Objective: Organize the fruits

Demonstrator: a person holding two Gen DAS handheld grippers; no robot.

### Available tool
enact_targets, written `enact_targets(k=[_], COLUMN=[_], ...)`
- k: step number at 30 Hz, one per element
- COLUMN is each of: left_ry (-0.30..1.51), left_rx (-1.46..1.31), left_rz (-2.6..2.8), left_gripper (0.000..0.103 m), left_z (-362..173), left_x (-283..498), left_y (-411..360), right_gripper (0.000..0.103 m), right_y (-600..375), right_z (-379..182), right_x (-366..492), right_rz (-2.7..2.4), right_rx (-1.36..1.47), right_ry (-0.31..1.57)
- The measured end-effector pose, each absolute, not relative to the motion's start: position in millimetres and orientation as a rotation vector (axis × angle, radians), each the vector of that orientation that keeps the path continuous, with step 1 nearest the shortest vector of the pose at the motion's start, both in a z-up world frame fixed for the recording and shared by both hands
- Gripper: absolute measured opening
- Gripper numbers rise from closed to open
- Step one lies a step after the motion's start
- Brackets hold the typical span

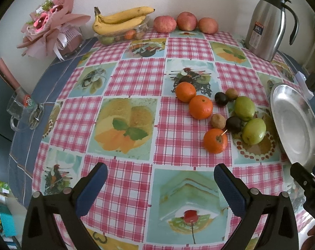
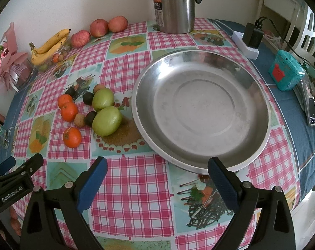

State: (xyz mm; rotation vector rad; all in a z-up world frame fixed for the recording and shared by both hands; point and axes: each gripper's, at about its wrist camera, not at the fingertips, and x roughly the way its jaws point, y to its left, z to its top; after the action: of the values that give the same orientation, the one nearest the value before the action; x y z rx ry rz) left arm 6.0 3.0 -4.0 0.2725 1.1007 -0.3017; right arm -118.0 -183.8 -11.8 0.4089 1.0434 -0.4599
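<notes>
Seemingly at the very start of the sorting, both grippers hovered low over the checked tabletop (image 1: pixel 134 79) with nothing in hand. At the bottom of the left wrist view, the left gripper (image 1: pixel 160 187) had its blue fingers (image 1: pixel 92 189) spread wide and empty; at the bottom of the right wrist view, the right gripper (image 2: pixel 156 183) stood just as wide open and just as empty.

The loose fruit lay clustered right of centre in the left view: three oranges (image 1: pixel 200 106), two green fruits (image 1: pixel 253 131), two dark plums (image 1: pixel 233 124) and two small brown fruits (image 1: pixel 218 121), several touching one another. A steel dish (image 2: pixel 201 114) filled the middle of the right view, bare, just right of the cluster and not touching it.

Bananas (image 1: pixel 119 19) on a clear tray and three apples (image 1: pixel 164 24) lined the wall along the top of the left view, with a steel jug (image 1: pixel 267 23) at upper right.

No fruit had yet reached the dish. Judging by the layout, the next move called for a gripper to reach forward to the cluster and close on one piece, probably the nearest orange (image 1: pixel 215 140), which sat slightly apart from the rest. The round fruit could roll if nudged.
</notes>
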Motion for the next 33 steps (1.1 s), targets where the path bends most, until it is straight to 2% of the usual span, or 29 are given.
enact_targets(k=[10, 18, 27, 33], left_ry=[1.113, 1.037, 1.054, 1.058], left_rx=[0.147, 0.070, -0.043, -0.069], left_rz=[-0.306, -0.272, -0.241, -0.212], left_gripper=[0.103, 0.103, 0.103, 0.103], left_z=[26.8, 56.7, 50.6, 37.7], left_x=[24.5, 46.2, 72.2, 86.6], left_y=[-6.2, -21.7, -11.4, -2.2], right_gripper=[0.097, 0.097, 0.097, 0.097], right_y=[-192.7, -201.3, -214.3, -209.9], right_z=[15.5, 48.5, 50.2, 34.8], right_x=[-111.2, -88.0, -61.9, -38.1], right_rz=[-0.458, -0.472, -0.469, -0.447], right_rx=[0.470, 0.469, 0.565, 0.567], right_ry=[0.974, 0.949, 0.928, 0.978])
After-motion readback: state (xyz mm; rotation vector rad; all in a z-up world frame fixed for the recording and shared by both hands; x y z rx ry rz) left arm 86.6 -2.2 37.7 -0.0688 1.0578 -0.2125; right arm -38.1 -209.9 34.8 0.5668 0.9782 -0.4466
